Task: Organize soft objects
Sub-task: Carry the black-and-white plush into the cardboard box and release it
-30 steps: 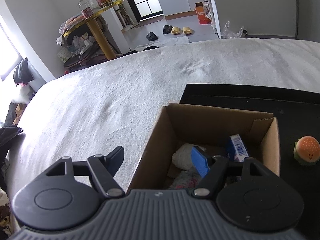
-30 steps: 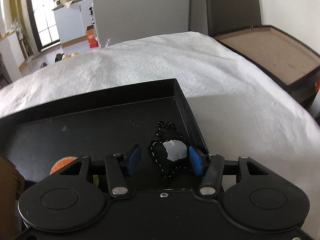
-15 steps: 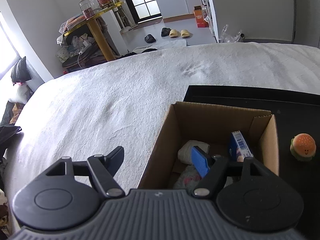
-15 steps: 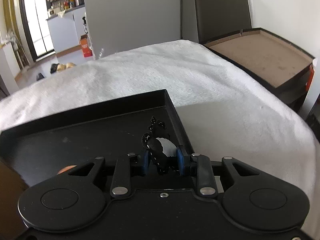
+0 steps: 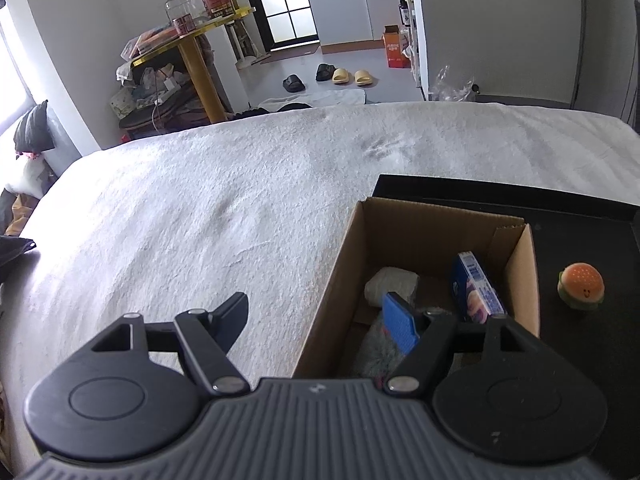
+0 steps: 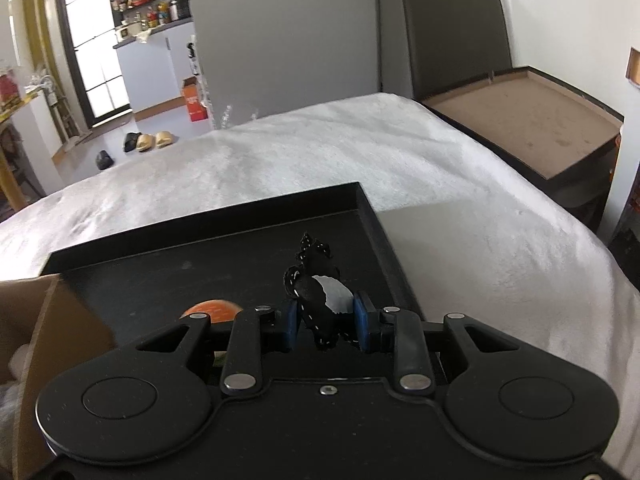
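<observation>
My right gripper is shut on a small black soft toy with a white patch and holds it above the black tray. A burger-shaped plush sits on the tray right of the cardboard box; it also shows in the right wrist view, partly hidden by the gripper. The box holds a white soft item, a grey fuzzy item and a blue packet. My left gripper is open and empty, straddling the box's left wall.
The tray and box lie on a white bedspread. A brown headboard platform stands right of the bed. A cluttered yellow table and slippers are on the floor beyond.
My right gripper closed on the black toy and lifted it off the tray. The left gripper rose and drew back a little, staying open.
</observation>
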### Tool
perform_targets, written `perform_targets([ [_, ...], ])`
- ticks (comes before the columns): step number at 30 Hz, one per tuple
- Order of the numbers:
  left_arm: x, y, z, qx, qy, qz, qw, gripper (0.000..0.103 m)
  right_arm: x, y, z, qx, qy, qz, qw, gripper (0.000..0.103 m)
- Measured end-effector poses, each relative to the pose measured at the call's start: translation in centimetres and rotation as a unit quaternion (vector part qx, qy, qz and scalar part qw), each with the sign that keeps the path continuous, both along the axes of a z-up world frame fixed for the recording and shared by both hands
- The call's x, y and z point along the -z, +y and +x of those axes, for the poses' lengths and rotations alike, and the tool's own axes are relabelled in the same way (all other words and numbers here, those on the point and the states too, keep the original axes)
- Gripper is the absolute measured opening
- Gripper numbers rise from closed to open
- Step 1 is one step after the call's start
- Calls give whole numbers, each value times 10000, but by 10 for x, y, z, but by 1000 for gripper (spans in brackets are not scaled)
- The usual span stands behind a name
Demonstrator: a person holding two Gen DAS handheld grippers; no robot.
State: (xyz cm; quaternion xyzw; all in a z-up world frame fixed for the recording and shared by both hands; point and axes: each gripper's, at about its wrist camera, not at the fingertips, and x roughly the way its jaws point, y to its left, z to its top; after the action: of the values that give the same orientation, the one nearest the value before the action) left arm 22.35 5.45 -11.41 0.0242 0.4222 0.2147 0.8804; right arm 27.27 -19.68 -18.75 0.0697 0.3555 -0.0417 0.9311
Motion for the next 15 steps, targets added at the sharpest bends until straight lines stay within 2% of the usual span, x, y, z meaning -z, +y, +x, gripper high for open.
perform_targets([
  [5,-5,5,-13,55,-66,-114,9999,73,-14,11,-16,-123,-97,147,9998,28],
  [15,-7,18,-31,123,-200,-361,9991,73,-43,32,-39,-532,-654,219,9962,28],
])
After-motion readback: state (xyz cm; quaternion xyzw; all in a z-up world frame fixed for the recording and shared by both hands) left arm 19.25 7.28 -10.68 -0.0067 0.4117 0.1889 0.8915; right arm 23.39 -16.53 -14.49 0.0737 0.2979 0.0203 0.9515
